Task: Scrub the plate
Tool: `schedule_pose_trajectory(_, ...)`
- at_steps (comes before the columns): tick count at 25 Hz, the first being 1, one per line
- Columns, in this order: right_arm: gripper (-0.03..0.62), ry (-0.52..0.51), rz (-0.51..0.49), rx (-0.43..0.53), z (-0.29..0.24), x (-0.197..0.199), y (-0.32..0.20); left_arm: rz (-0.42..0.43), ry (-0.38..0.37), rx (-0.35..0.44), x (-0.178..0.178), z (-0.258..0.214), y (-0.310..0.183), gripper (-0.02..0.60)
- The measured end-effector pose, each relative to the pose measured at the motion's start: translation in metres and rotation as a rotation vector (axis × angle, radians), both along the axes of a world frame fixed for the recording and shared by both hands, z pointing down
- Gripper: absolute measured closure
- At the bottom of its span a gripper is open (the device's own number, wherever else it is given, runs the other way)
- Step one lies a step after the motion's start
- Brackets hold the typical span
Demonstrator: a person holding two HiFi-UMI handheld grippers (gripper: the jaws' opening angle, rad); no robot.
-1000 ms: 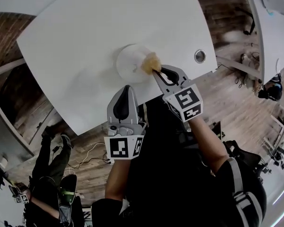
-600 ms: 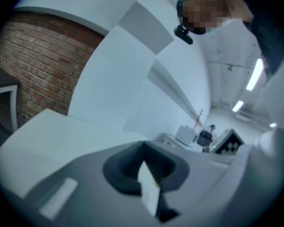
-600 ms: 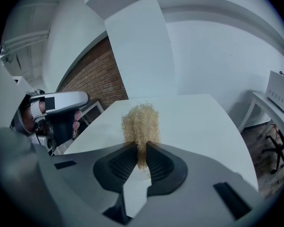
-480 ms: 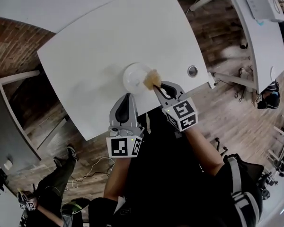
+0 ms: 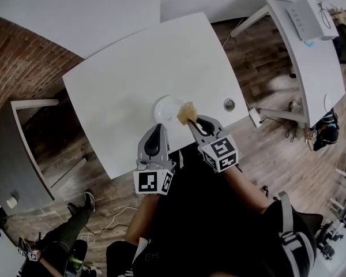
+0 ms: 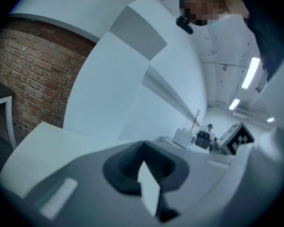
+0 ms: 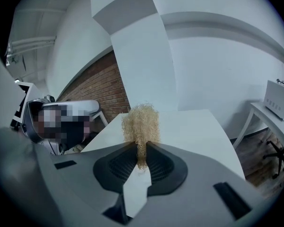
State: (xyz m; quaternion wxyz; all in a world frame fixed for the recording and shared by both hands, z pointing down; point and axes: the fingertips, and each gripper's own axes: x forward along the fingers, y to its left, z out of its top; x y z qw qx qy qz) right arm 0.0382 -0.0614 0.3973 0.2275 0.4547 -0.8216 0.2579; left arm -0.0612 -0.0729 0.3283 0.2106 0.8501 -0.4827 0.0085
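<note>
We hold the scrubber (image 7: 141, 126), a tan fibrous wad, pinched tight in the right gripper (image 5: 192, 123). Its jaws are closed on the lower tuft, so the bushy end sticks out ahead, free to rub. From the head view the scrubber lies over the right rim of the plate (image 5: 164, 108), which sits on the white tabletop (image 5: 121, 79) near the edge closest to us. That placement suits scrubbing, as we judge it: the plate is within easy reach and the pad meets it from the side.

The left gripper (image 5: 156, 127) has its jaws together with nothing between them. It hovers just short of the plate's near rim, probably ready to steady the plate if it slides.

Much stays unclear. Neither gripper view shows the plate; the right one sees only the scrubber and bare tabletop beyond it. We cannot tell whether the scrubber actually presses on the plate or floats just above. The plate is too small in the head view to show any dirt.
</note>
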Motion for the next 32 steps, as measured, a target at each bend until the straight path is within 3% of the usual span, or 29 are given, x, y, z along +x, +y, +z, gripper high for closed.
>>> schedule_pose_trajectory(21, 0.543, -0.081, -0.031, 0.206, -0.077, -0.01, 0.01, -0.061, -0.051, 0.109, -0.015, -0.051, 0.008, 0.578)
schedule_pose_trajectory(32, 0.545, -0.094, -0.054, 0.237, -0.088, -0.012, 0.011, -0.065, -0.057, 0.135, -0.013, -0.06, 0.016, 0.578)
